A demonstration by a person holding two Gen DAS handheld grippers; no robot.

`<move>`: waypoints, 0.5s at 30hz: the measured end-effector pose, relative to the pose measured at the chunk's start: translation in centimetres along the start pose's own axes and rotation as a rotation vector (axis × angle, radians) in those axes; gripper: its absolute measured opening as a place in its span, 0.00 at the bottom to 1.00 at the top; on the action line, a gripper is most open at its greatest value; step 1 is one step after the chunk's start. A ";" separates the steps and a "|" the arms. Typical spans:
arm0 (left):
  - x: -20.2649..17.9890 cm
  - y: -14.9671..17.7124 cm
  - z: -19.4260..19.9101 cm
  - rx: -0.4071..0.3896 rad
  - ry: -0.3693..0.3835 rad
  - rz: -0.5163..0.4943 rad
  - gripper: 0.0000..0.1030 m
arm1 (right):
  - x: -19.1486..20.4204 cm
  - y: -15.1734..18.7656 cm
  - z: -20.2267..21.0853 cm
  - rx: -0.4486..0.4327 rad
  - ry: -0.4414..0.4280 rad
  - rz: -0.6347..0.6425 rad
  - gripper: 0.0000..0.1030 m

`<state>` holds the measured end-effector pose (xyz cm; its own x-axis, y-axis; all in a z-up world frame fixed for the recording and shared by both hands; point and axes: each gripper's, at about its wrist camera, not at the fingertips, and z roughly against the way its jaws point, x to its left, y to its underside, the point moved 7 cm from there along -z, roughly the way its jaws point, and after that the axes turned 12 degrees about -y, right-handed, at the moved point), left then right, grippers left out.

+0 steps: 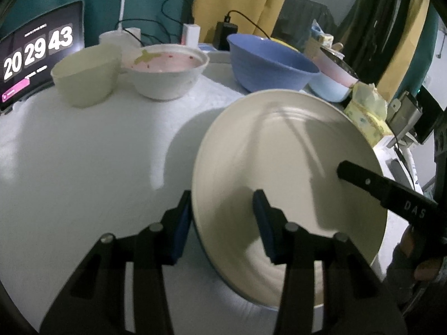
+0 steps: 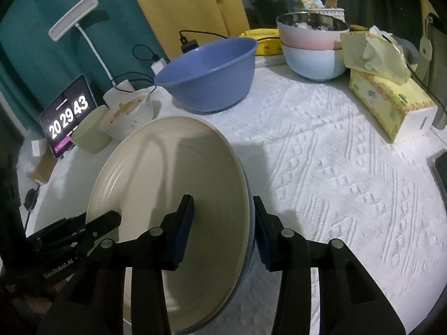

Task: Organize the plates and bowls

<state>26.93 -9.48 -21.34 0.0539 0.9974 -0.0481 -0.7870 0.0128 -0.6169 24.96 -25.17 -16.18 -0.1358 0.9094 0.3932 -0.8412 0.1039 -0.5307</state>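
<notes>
Left wrist view, nearest first: left claw [image 1: 222, 223] straddles the left rim of the cream plate [image 1: 287, 173], one pad outside the rim, one over the plate's inner face. Visible gap on the inner side, so jaws apart, not clamped. Right wrist view: right claw [image 2: 223, 229] straddles the opposite rim the same way, inner pad on or very near the plate's face, outer pad clear of the edge. Also apart; no firm pinch seen. Plate sits tilted, right edge seemingly raised; whether it rests on the white textured surface [image 2: 349, 181] or on a bluish rim glimpsed beneath it, cannot tell.

Mid-distance: large blue bowl [image 2: 209, 75] standing alone on the surface. Left of it, a white bowl with pink interior [image 1: 167, 69] and a pale green cup [image 1: 86, 78], just beside each other, not nested.

Far: pink bowl [image 2: 310, 35] nested in a light blue bowl [image 2: 313, 61], next to a tissue box [image 2: 391, 106]. Tablet clock [image 2: 68, 115] and desk lamp [image 2: 74, 16] at the back left.

Judgement on progress: one nested pair looks done. Plate is in hand-over to a two-sided grasp, not yet placed. Blue bowl, white bowl and cup are unsorted. Roughly early to middle.
</notes>
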 end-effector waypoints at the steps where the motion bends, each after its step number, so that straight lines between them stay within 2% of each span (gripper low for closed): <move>1: 0.2 0.0 0.2 -0.005 -0.002 0.001 0.43 | 0.3 0.0 0.1 -0.002 -0.002 0.002 0.42; 15: 4.3 0.1 2.9 -0.044 -0.030 0.050 0.43 | 4.9 -0.3 -0.2 -0.017 -0.036 0.060 0.42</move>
<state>25.31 -4.95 -19.33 -0.0033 0.9984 -0.0567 -0.7602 -0.0394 -0.6485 24.66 -20.63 -14.21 -0.2050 0.8992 0.3865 -0.8219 0.0563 -0.5669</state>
